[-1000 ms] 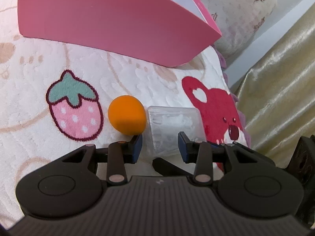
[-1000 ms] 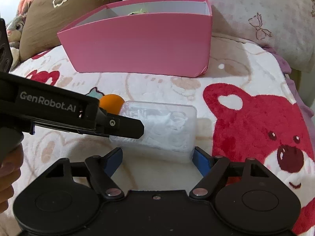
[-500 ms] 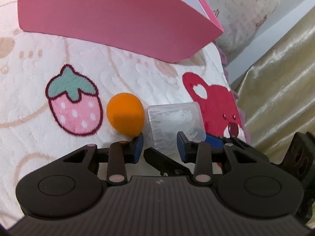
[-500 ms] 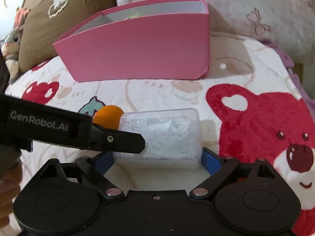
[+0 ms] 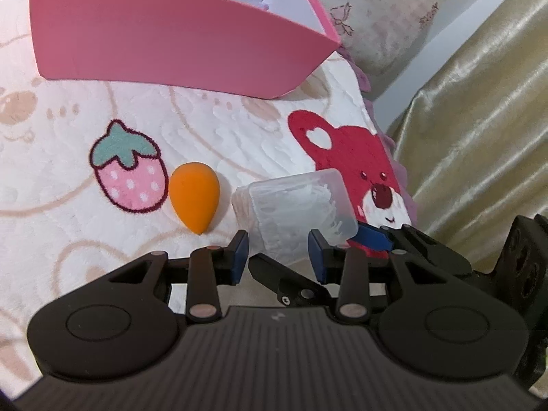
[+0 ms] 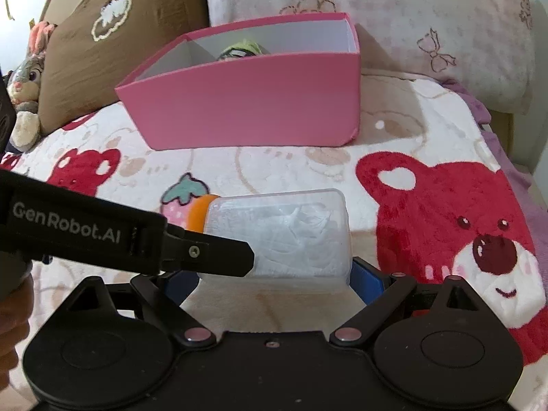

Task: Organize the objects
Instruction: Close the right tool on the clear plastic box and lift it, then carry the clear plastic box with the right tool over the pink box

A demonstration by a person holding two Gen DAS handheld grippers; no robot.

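A clear plastic box point(image 5: 294, 205) of white picks hangs tilted just above the blanket. My left gripper point(image 5: 278, 251) is shut on its near end, blue pads on either side. In the right wrist view the same box point(image 6: 281, 233) lies crosswise, and the left gripper's black finger point(image 6: 212, 253) crosses its front left corner. My right gripper point(image 6: 274, 279) stands wide, its blue pads flanking the box's two short ends; its left pad is mostly hidden. An orange egg-shaped sponge point(image 5: 193, 198) lies on the blanket left of the box. The pink box point(image 6: 246, 102) stands behind.
Something green and black point(image 6: 241, 51) lies inside the pink box. A brown cushion point(image 6: 102, 51) and a plush rabbit point(image 6: 27, 78) sit at the back left, a pale pillow behind. The bed's edge and a gold curtain point(image 5: 479, 137) are on the right. A hand point(image 6: 13, 308) holds the left gripper.
Both grippers have risen, and the clear box has come up off the blanket and tilted. The right jaws widened and slid forward around the box. The sponge stayed put.
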